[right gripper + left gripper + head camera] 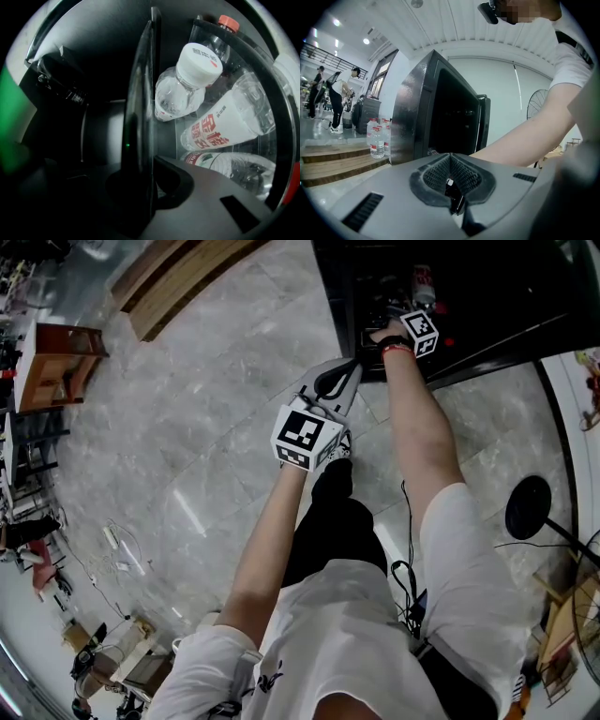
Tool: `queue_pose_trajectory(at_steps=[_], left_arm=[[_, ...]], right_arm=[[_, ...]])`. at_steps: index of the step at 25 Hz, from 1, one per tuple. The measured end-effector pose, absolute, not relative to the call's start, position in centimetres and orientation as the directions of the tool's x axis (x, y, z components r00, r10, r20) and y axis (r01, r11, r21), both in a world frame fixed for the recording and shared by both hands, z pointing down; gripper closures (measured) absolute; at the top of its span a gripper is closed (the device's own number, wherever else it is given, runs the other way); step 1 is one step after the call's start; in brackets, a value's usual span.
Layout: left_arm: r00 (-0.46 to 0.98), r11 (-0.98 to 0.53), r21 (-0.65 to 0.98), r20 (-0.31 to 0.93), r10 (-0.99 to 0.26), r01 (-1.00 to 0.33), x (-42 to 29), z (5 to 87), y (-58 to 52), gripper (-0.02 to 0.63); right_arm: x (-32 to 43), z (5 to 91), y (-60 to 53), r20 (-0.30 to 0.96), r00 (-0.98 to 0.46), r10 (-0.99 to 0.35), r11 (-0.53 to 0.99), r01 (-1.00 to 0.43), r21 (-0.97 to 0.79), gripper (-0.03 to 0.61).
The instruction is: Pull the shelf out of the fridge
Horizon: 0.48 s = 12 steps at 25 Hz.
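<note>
Right gripper (143, 197): clamped on the shelf (139, 108) edge, deep inside the fridge (497, 296).
Left gripper (451, 185): jaws together, empty, outside the fridge.
Right gripper view alone: water bottles (187, 84) beside the shelf.
Left gripper view alone: the fridge's black outside.

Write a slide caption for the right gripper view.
Right gripper shut on the shelf edge, water bottles beside it.

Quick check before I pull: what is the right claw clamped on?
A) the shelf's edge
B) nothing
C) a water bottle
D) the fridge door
A: in the right gripper view, the right claw is closed on the dark edge of the shelf, and the bottles lie clear of it.
</note>
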<state>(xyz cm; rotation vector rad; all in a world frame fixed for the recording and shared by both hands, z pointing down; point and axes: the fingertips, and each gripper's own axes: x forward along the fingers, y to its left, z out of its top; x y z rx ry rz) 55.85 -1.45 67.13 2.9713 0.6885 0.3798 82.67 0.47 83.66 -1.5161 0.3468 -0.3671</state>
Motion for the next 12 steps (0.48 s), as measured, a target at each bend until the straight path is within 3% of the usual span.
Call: queue_pose_trajectory(at_steps=[12], left_arm=[[0.871, -0.897, 0.165, 0.222, 0.438, 0.409, 55.61, 67.41, -1.63, 0.597]], right_arm=[[81.8, 83.26, 0.64, 0.008, 0.895, -0.445, 0.021, 0.02, -1.0, 0.552]])
